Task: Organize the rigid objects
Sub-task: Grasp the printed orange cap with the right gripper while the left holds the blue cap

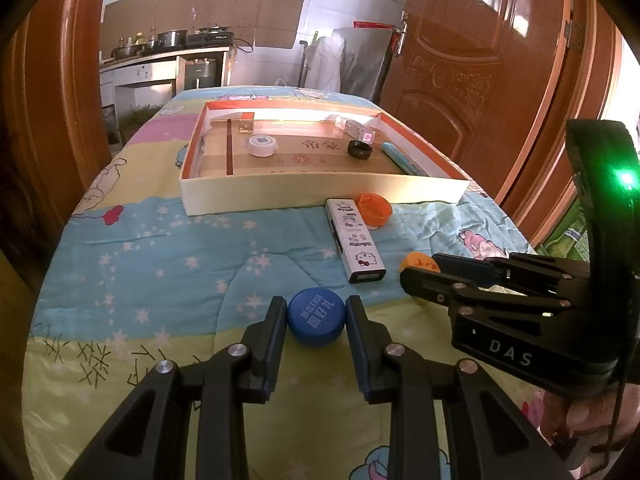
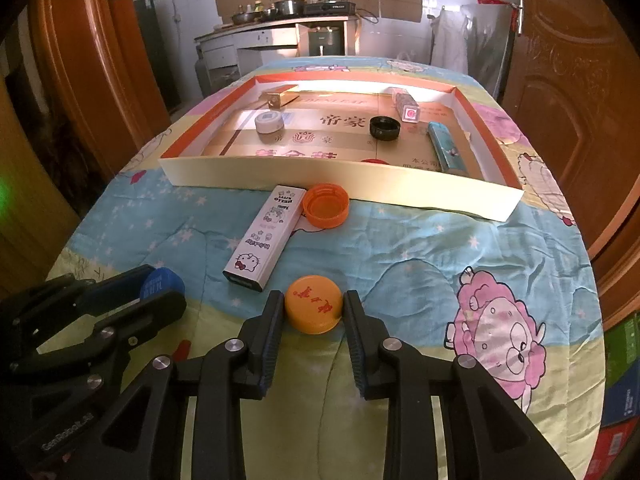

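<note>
while both tongs sit low over the quilt (image 2: 400,264), the left gripper (image 1: 316,322) pinches the blue cap (image 1: 316,320) and the right gripper (image 2: 313,312) pinches the orange cap (image 2: 313,309), pads against the rims; lift each straight up, squeeze unchanged, so neither cap tips out; just beyond lie the hello kitty box (image 2: 264,236) and an upturned orange lid (image 2: 326,205), touching; clear them, then release inside the far tray (image 2: 280,178), beside the black cap (image 2: 385,127).
</note>
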The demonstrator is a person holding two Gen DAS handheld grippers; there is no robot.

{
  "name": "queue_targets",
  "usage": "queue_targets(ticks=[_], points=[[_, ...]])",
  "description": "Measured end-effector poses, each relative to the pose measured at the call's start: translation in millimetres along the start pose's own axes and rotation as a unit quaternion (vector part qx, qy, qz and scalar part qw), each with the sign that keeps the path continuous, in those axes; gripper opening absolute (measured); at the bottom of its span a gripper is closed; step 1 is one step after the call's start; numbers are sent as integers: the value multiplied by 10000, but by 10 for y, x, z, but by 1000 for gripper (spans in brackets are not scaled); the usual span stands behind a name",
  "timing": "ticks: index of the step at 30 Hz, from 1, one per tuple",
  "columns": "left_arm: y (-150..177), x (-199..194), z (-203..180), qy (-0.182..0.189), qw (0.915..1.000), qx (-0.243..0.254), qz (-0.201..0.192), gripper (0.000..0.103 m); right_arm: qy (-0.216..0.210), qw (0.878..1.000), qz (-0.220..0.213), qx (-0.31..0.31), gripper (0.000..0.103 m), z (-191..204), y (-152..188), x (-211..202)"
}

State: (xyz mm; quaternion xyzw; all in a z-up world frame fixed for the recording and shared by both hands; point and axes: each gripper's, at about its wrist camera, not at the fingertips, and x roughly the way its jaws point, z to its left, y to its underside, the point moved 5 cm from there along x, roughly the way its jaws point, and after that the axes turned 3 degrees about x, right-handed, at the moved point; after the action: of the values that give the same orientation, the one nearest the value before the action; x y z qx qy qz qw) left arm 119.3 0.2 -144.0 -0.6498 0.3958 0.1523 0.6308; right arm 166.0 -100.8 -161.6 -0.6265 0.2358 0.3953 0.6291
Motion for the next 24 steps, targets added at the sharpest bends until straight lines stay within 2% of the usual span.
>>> queue_targets(ticks=[14, 24], points=[[-92, -12, -5, -81, 9999, 61, -76, 31, -30, 9999, -159, 43, 30, -37, -77, -145], [-338, -53, 3, -133, 9996, 125, -223, 31, 54, 9994, -350, -20, 30, -110, -269, -286]])
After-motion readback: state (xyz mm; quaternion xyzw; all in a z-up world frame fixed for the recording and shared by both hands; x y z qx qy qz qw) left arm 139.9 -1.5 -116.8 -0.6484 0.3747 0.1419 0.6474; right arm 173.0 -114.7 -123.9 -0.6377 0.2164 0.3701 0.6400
